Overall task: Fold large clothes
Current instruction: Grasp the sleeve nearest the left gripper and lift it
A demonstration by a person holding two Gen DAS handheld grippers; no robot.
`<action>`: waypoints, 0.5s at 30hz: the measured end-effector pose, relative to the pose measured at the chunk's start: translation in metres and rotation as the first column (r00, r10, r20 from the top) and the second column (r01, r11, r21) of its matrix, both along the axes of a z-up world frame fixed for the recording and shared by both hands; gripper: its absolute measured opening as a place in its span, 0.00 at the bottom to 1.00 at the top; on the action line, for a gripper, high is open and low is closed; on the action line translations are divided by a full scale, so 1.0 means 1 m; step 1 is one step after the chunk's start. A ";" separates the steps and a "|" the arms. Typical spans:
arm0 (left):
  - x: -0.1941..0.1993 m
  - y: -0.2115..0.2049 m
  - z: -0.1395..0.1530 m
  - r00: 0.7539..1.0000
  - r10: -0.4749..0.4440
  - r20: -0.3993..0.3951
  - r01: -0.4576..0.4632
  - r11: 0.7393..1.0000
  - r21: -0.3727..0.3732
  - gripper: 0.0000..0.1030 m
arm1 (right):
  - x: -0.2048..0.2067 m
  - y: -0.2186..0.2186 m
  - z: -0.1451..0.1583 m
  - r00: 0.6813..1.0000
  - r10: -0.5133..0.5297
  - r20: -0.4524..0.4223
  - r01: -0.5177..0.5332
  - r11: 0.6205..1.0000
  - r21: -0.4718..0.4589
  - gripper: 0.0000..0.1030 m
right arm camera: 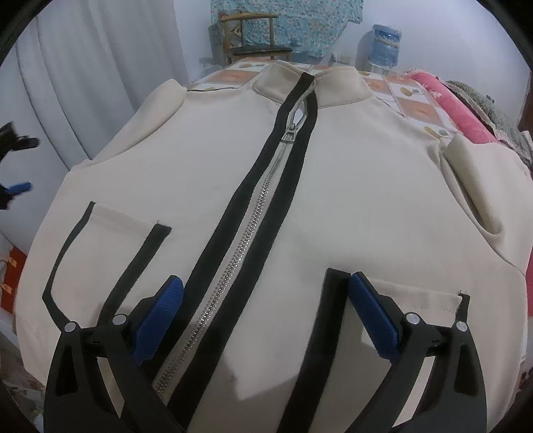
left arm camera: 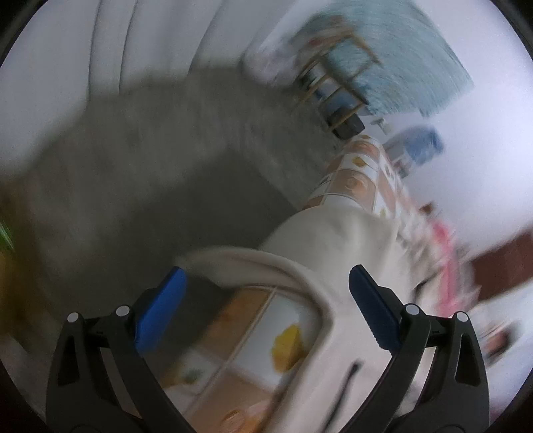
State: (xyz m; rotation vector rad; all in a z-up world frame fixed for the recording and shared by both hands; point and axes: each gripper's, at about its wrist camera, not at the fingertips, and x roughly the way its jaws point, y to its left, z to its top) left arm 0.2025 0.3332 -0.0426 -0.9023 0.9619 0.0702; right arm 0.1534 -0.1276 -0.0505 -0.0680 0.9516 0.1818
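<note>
A cream zip jacket [right arm camera: 349, 186] with black trim lies flat, front up, on a patterned table cover [right arm camera: 413, 106]. Its silver zipper [right arm camera: 253, 229] is closed up to near the collar [right arm camera: 339, 86]. My right gripper [right arm camera: 266, 286] hovers open over the lower front, its blue pads on either side of the zipper and a black-edged pocket [right arm camera: 409, 309]. My left gripper [left arm camera: 266, 276] is open at the table's left edge, with the jacket's curved cream edge [left arm camera: 293, 269] running between its fingers, not clamped. That view is motion-blurred. The other gripper's tips [right arm camera: 18, 188] show at the far left of the right wrist view.
White curtains [right arm camera: 100, 83] hang at the left. A wooden chair [right arm camera: 253, 36] stands behind the table beneath a turquoise wall hanging [right arm camera: 293, 23]. A blue water jug [right arm camera: 384, 46] sits at back right. A pink rolled cloth [right arm camera: 459, 113] lies along the right side. Grey floor [left arm camera: 150, 166] lies below.
</note>
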 end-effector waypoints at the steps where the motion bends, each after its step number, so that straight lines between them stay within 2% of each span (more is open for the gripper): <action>1: 0.006 0.009 -0.015 1.000 0.015 -0.027 -0.017 0.997 -0.077 0.92 | 0.000 0.000 -0.001 1.000 0.000 0.001 0.000 1.000 -0.005 0.94; 3: 0.022 0.025 -0.059 0.993 0.027 -0.112 -0.057 0.960 -0.275 0.92 | 0.000 0.001 -0.001 1.000 0.000 -0.001 0.000 1.000 -0.013 0.94; 4: 0.032 0.030 -0.084 0.988 0.013 -0.152 -0.069 0.926 -0.371 0.92 | 0.001 0.001 -0.001 1.000 -0.001 -0.002 0.001 1.000 -0.014 0.94; 6: 0.043 0.033 -0.128 0.972 0.003 -0.236 -0.122 0.864 -0.488 0.92 | 0.002 0.001 -0.001 1.000 -0.002 -0.004 0.002 1.000 -0.018 0.94; 8: 0.052 0.032 -0.163 0.956 0.007 -0.293 -0.173 0.820 -0.546 0.91 | 0.003 0.002 -0.001 1.000 -0.004 -0.004 0.004 1.000 -0.023 0.94; 10: 0.058 0.032 -0.187 0.948 0.010 -0.317 -0.206 0.781 -0.590 0.91 | 0.003 0.003 -0.001 1.000 -0.006 -0.005 0.006 1.000 -0.024 0.94; 12: 0.061 0.024 -0.215 0.936 -0.002 -0.353 -0.246 0.713 -0.657 0.91 | 0.003 0.003 -0.001 1.000 -0.008 -0.005 0.008 1.000 -0.026 0.94; 13: 0.063 0.021 -0.223 0.934 -0.011 -0.356 -0.249 0.695 -0.675 0.91 | 0.003 0.003 -0.001 1.000 -0.008 -0.004 0.008 1.000 -0.027 0.94; 15: 0.067 0.013 -0.235 0.936 -0.014 -0.351 -0.248 0.682 -0.689 0.91 | 0.003 0.002 -0.001 1.000 -0.006 -0.001 0.006 1.000 -0.028 0.94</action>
